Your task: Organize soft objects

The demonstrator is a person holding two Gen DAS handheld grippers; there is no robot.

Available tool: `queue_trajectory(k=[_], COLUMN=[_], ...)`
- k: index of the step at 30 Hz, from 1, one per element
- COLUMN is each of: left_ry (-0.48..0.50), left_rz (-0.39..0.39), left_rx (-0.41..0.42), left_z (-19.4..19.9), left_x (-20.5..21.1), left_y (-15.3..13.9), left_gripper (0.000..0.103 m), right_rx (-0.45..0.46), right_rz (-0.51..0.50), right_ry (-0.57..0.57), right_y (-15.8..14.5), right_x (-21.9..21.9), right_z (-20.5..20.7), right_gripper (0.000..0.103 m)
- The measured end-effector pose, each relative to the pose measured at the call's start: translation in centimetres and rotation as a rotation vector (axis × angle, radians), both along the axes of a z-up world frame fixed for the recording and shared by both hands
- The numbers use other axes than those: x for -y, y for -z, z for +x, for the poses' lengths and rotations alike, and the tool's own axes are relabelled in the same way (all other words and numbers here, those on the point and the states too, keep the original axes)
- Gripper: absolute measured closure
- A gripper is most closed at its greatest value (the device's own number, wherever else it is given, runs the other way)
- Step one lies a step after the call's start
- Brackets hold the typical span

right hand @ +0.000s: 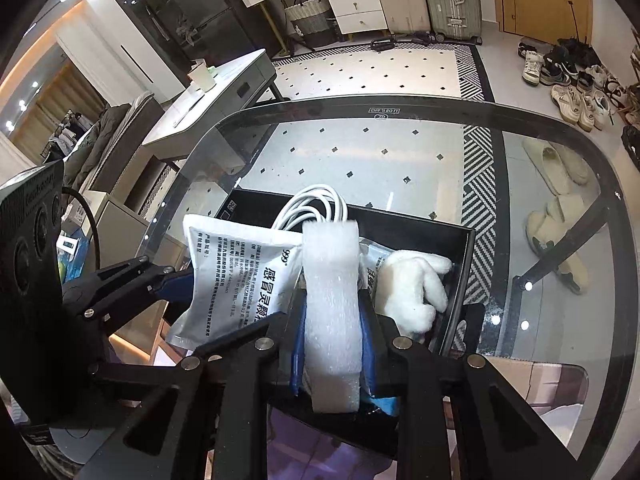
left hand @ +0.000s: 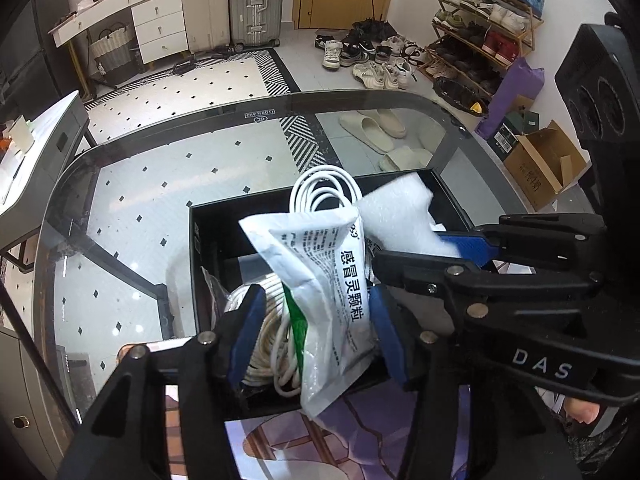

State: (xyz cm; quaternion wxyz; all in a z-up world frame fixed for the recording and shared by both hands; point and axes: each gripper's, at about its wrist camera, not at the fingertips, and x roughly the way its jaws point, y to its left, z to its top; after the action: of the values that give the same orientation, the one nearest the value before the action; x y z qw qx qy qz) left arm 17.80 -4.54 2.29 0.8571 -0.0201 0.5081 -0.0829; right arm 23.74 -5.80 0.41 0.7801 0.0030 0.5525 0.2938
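Observation:
A black open box (left hand: 200,236) (right hand: 464,256) sits on the glass table. My left gripper (left hand: 316,336) is shut on a white medicine pouch (left hand: 320,288) with Chinese print, held over the box; the pouch also shows in the right wrist view (right hand: 236,272). My right gripper (right hand: 332,336) is shut on a white foam strip (right hand: 330,296), also over the box; the foam shows in the left wrist view (left hand: 400,216). Inside the box lie a coiled white cable (left hand: 320,188) (right hand: 312,208), a cream cord coil (left hand: 268,320) and a white plush toy (right hand: 416,292).
The glass table (left hand: 120,200) (right hand: 360,148) has a dark rounded rim. A purple printed mat (left hand: 320,448) lies under the box's near edge. Slippers (right hand: 556,176) and a patterned rug show through the glass. A shoe rack (left hand: 480,28) and cardboard box (left hand: 544,160) stand to the right.

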Motion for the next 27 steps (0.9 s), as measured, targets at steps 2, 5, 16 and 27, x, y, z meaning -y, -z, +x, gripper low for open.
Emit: queue_trajectory(k=[2,5,16,27], left_ry=[-0.002,-0.004,0.003,-0.013], left_rz=[0.006,0.021,0.030,0.015], left_rx=[0.003,0.016,0.073,0.128], left_z=[-0.1,-0.4,-2.1,-3.9], left_x=[0.0,-0.1,-0.5,-1.2], left_y=[-0.3,-0.9,-2.9,-4.0], left_gripper=[0.046,0.045,0.025,0.004], right_rx=[0.002,0.011,0.066,0.128], right_rz=[0.002,0.013,0.026,0.033], right_ry=[0.006,0.013,0.046,0.063], right_y=[-0.3,-0.8,-3.2,-4.8], right_x=[0.1,0.6,1.9,2.8], right_z=[-0.1,-0.5,-2.1,-4.2], right_gripper=[0.077,0.067,0.044,0.016])
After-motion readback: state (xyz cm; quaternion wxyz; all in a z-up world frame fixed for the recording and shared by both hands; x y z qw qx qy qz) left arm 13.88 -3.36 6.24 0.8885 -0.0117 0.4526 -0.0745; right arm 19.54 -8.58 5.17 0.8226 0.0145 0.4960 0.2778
